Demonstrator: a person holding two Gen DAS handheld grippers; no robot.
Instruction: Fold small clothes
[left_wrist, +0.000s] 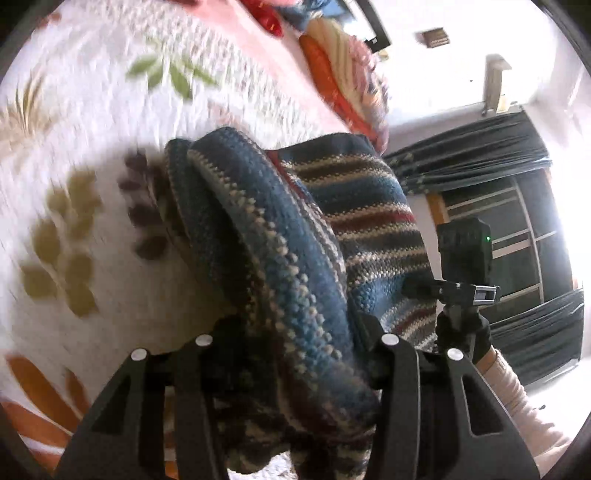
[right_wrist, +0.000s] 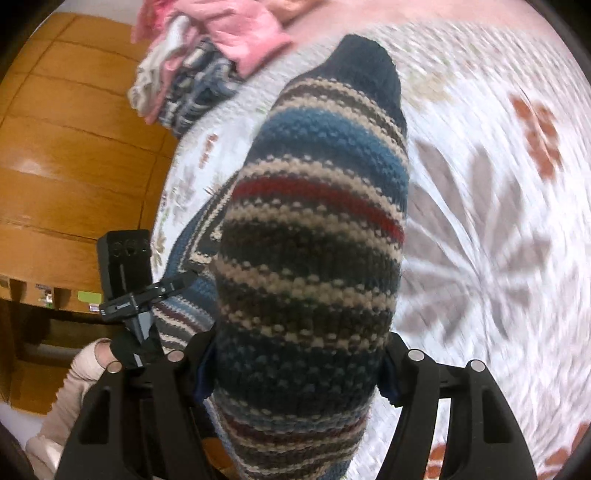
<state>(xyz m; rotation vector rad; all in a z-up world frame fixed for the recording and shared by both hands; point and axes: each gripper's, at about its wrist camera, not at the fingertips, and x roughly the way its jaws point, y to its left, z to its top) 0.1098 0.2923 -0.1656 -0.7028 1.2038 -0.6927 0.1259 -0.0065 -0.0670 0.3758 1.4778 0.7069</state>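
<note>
Left hand-held gripper (left_wrist: 295, 369) is clamped on one bunched edge of a striped knit garment (left_wrist: 354, 221), and the right hand-held gripper (right_wrist: 295, 373) is clamped on another part of it, so it hangs lifted over the floral bed cover (right_wrist: 498, 184). Fold looks early or mid-way: nothing laid flat yet, both frames blurred. A pile of other clothes (right_wrist: 207, 62) sits further back on the bed, folded or not I can't tell.

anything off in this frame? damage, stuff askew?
No damage visible. The striped knit sock is gripped at both ends, by the left gripper and the right gripper, bunched rather than flat, above the floral bedspread. Both views are motion-blurred. A loose clothes pile sits by the bed edge.
</note>
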